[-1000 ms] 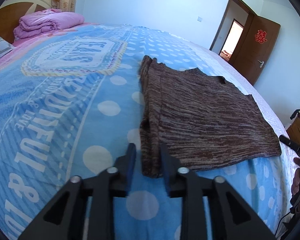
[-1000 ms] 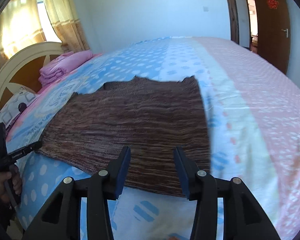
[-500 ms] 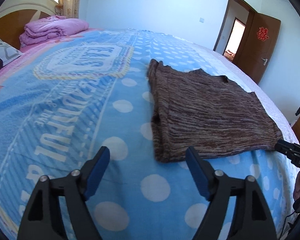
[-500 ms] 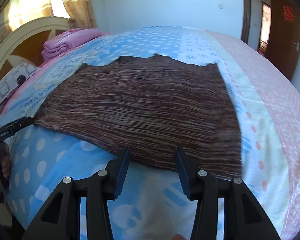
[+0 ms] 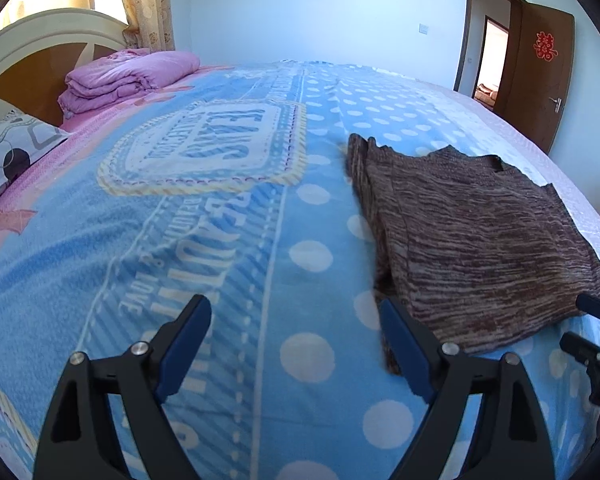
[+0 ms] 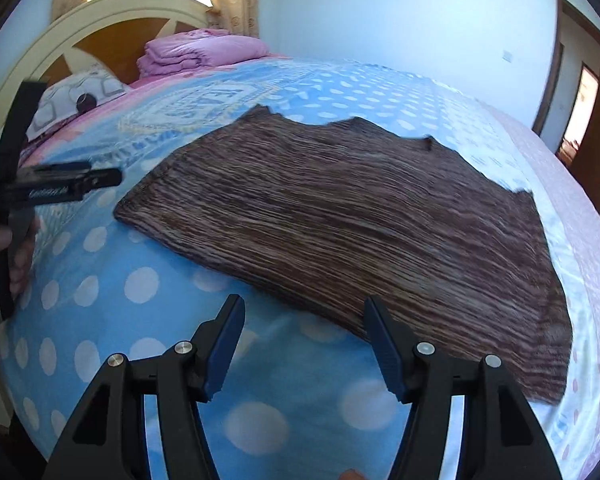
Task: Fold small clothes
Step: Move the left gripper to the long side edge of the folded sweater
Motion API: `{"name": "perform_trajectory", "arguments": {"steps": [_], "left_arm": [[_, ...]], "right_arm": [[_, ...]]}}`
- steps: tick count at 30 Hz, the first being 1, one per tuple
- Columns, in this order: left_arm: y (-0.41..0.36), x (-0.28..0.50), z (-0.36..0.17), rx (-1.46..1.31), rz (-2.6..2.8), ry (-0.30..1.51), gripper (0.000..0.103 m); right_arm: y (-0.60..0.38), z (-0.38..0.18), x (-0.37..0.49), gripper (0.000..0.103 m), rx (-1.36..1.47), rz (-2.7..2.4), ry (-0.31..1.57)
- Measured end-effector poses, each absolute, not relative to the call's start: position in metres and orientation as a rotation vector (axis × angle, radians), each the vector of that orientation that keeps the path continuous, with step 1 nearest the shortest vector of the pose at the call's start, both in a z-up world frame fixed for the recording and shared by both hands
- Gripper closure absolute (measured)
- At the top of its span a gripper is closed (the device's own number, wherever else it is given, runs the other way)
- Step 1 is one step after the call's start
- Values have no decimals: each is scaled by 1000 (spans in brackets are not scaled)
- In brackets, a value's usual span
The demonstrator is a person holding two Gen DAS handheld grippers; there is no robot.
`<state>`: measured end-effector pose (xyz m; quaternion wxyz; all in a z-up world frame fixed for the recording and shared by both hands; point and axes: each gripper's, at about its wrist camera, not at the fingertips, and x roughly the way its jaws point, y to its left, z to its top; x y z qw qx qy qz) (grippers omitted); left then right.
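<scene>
Brown sweater [image 5: 476,240]: we find it flat on the blue dotted blanket [image 5: 220,240], held by neither tool. Left gripper [image 5: 296,344]: released, spread wider than a second ago. Right gripper [image 6: 304,344]: now parted too. Only our right view shows the left hand [image 6: 16,248] gripping its handle.

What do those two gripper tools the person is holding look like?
Both the left gripper and right gripper are matte black angular frames with triangular cut-outs, silver round pivot bolts and blue ribbed pads lining each finger. White lettering runs along one's side, too blurred to read.
</scene>
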<state>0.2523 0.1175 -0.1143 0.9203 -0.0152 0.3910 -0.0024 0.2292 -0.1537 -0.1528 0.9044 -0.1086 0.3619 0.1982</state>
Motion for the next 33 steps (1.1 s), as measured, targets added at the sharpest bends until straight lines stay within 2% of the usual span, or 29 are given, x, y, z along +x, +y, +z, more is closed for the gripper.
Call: {"name": "perform_trajectory", "arguments": {"steps": [33], "left_arm": [[99, 338, -116, 41, -67, 813, 13]], "right_arm": [[0, -171, 234, 40, -669, 423, 536]]}}
